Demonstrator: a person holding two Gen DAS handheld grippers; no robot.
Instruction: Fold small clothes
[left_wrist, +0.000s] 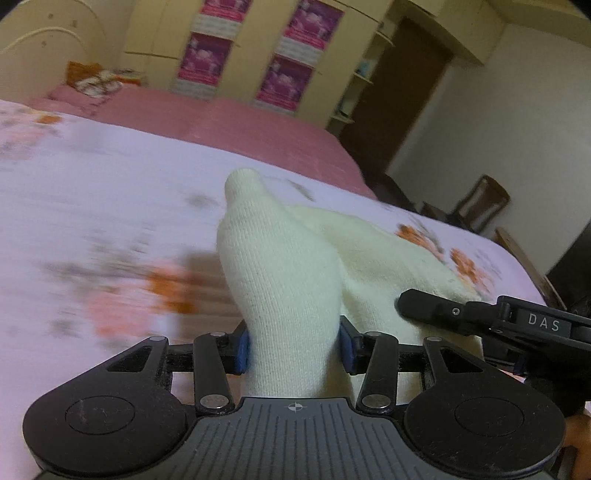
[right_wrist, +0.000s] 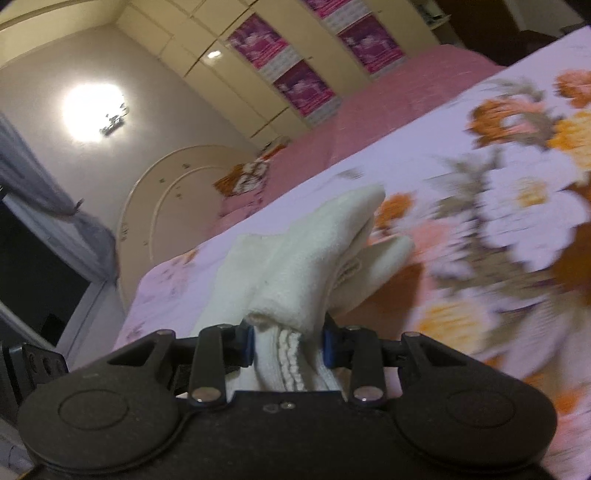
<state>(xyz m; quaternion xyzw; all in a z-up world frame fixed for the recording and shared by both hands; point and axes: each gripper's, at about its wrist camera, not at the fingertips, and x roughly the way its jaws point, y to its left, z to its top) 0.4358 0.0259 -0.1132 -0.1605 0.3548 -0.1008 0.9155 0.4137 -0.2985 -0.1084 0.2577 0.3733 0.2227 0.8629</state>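
A cream-white knitted sock (left_wrist: 284, 273) is held up over the flowered bedspread (left_wrist: 92, 206). My left gripper (left_wrist: 293, 345) is shut on one end of it, the cloth bunched between the blue pads. The other gripper's black finger (left_wrist: 436, 306) lies across the sock at the right. In the right wrist view the sock (right_wrist: 306, 254) is bunched, its ribbed cuff (right_wrist: 288, 354) pinched in my right gripper (right_wrist: 290, 347), which is shut on it. The sock's far part rests on the bedspread (right_wrist: 498, 184).
A pink sheet (left_wrist: 236, 125) covers the far side of the bed, with a patterned pillow (left_wrist: 96, 79) by the cream headboard (right_wrist: 166, 192). A wardrobe with purple posters (left_wrist: 284, 77) stands behind. A wooden chair (left_wrist: 484, 203) is beyond the bed's right edge.
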